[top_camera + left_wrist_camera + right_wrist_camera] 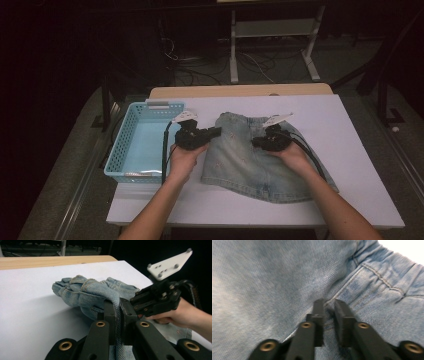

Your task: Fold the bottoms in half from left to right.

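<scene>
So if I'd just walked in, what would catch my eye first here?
Probably the pale denim skirt spread in the middle of the white table, with a person's two hands working on it. The left claw is clamped on a fold of the denim at the skirt's left edge, while the right claw sits down on the cloth near the waistband. After that, the light blue basket at the table's left side.
</scene>
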The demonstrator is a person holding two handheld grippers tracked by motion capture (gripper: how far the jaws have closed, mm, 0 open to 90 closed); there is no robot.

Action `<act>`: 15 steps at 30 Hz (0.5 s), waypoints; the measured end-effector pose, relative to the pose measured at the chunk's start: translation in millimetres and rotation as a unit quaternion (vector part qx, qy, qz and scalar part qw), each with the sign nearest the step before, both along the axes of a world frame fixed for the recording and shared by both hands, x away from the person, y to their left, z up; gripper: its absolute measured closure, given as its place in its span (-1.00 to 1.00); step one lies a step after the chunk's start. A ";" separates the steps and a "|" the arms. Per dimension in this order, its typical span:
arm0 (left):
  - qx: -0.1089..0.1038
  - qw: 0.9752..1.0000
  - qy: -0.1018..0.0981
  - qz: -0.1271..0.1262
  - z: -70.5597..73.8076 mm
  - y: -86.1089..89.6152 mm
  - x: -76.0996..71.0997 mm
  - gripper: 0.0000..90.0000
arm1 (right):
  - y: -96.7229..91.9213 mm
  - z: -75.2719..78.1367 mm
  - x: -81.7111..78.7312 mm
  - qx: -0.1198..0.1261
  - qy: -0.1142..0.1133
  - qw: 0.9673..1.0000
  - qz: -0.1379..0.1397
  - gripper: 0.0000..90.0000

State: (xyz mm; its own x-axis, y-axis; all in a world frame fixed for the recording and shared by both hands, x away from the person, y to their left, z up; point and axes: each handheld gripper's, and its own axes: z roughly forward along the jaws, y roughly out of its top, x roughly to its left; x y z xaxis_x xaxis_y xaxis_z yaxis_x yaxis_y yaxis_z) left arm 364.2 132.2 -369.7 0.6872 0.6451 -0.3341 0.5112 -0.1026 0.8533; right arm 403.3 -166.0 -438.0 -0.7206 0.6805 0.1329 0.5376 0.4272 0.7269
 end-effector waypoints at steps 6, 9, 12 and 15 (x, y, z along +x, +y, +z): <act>0.005 1.000 0.001 -0.014 -1.7 -5.7 0.7 0.90 | -9.6 10.8 -8.4 0.013 -0.006 1.000 -0.005 0.24; 0.009 1.000 0.000 -0.020 -3.2 -10.4 1.5 0.89 | -19.8 17.7 -19.1 0.022 -0.010 1.000 0.000 0.05; 0.012 1.000 -0.002 -0.026 -3.3 -13.4 3.0 0.89 | -27.7 21.2 -29.4 0.028 -0.016 0.999 0.005 -0.06; 0.013 0.999 -0.005 -0.030 -3.0 -15.5 3.9 0.89 | -34.0 21.7 -38.1 0.030 -0.018 0.999 0.012 -0.14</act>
